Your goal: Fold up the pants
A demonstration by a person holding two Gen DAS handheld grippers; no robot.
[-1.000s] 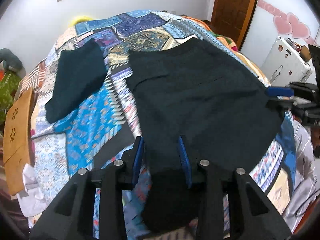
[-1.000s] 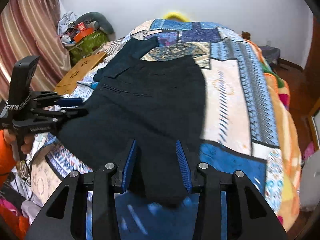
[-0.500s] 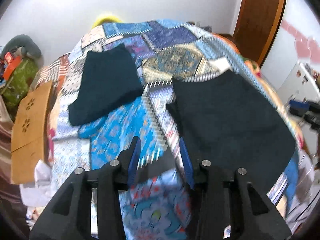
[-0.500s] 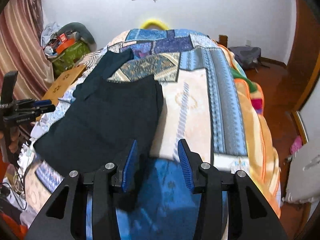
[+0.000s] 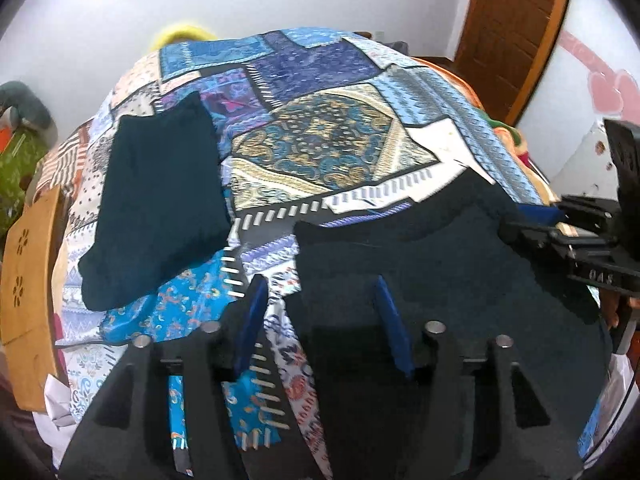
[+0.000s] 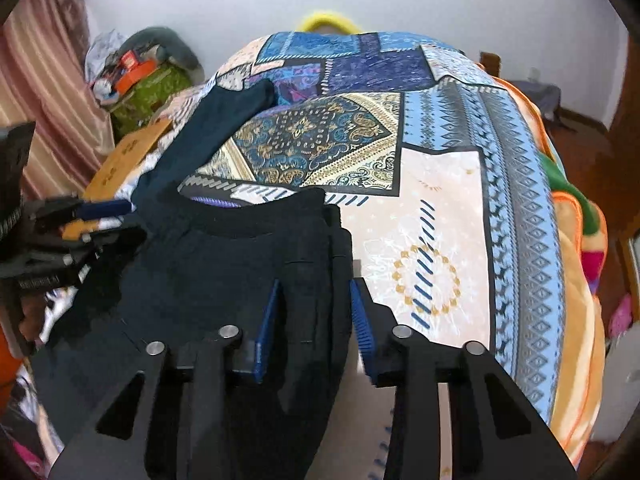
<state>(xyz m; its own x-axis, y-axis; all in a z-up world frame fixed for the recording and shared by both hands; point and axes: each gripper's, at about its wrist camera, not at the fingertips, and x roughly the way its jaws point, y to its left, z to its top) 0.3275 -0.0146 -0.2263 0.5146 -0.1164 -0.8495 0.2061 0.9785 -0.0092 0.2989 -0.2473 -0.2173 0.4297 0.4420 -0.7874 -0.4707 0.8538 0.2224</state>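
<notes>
Dark pants (image 5: 452, 280) lie spread on the near part of a patchwork bedspread (image 5: 320, 148). They also show in the right wrist view (image 6: 224, 280). My left gripper (image 5: 320, 308) is open, its fingers astride the pants' left edge. My right gripper (image 6: 316, 308) is open, its fingers astride the pants' folded right edge. The right gripper shows at the right of the left wrist view (image 5: 560, 224). The left gripper shows at the left of the right wrist view (image 6: 88, 220). A second dark folded garment (image 5: 160, 208) lies at the bed's far left.
A wooden board (image 5: 28, 312) leans at the bed's left side. A brown door (image 5: 516, 32) stands at the back right. A white appliance (image 5: 592, 152) is by the bed's right side. Clutter and a green bag (image 6: 152, 88) sit by a striped curtain (image 6: 44, 92).
Both grippers pulled back and came down again at the pants' two sides. The pants now look shorter and lie nearer the bed's front edge.
</notes>
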